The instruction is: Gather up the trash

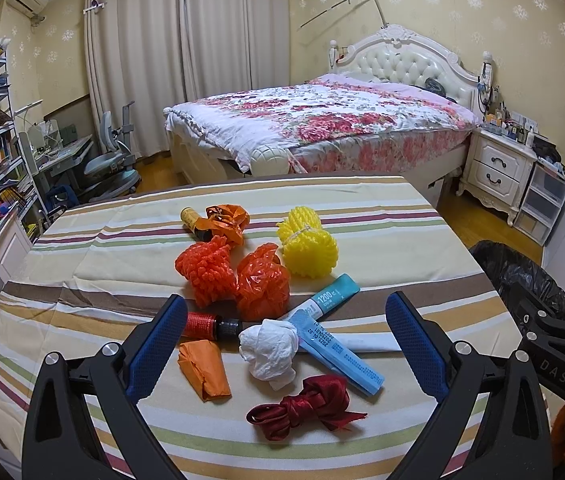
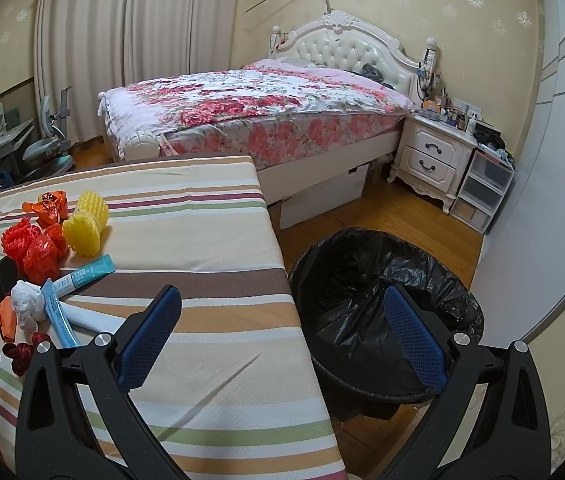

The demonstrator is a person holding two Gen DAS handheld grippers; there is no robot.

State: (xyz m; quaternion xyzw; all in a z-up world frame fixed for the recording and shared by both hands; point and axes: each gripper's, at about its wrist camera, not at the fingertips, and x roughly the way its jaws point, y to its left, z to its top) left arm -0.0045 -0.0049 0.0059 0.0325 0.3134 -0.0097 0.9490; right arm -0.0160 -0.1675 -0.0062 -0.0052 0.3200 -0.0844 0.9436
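A: Where's the trash?

B: I see it heaped on the striped table (image 1: 382,216): a white tissue wad (image 1: 269,353) dead centre, a dark red ribbon (image 1: 306,406) at its five o'clock, a blue toothpaste box (image 1: 332,330) touching it at three, an orange wrapper (image 1: 204,372) at nine. Orange netting (image 1: 207,272), a crumpled orange bag (image 1: 262,286) and yellow foam net (image 1: 309,247) lie toward twelve.

A: And your grippers?

B: My left gripper (image 1: 282,340) hangs above the wad, fingers spread wide, holding nothing. My right gripper (image 2: 282,332) is equally wide and empty, straddling the table's edge, with the black-lined bin (image 2: 382,280) on the floor at its two o'clock.
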